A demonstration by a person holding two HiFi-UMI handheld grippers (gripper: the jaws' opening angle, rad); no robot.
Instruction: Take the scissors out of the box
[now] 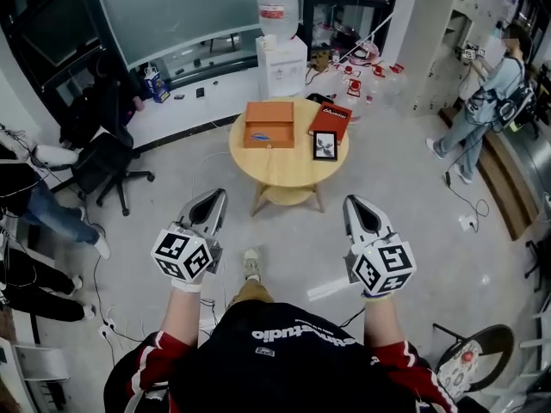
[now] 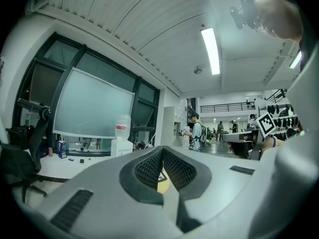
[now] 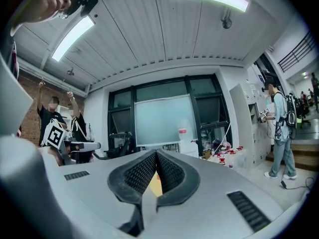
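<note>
- My left claw (image 1: 219, 197) sits at lower centre-left of the head view, held in the air above the floor. Its jaws are pressed together at the tips with nothing between them.
- In the left gripper view the black ribbed pads (image 2: 148, 171) meet at their far end. Only a thin yellow sliver of table shows through the slit below that point.
- My right claw (image 1: 351, 201) sits at lower centre-right, level with the left one and well apart from it. It too is pressed together and empty.
- In the right gripper view its pads (image 3: 138, 176) touch at the tips, with the same yellow sliver behind them.
- Neither claw touches anything, and both point up the frame toward the round table (image 1: 284, 175) in the middle.
- The orange box (image 1: 269, 114) lies open on the table's left half, well beyond both claws.
- The scissors (image 1: 261, 133) lie inside the box and show a bit of blue.
- A red book (image 1: 331, 120) and a dark frame (image 1: 325, 145) lie just right of the box.
- A water dispenser (image 1: 281, 46) stands behind the table at top centre.
- A person (image 1: 491, 101) stands at the upper right.
</note>
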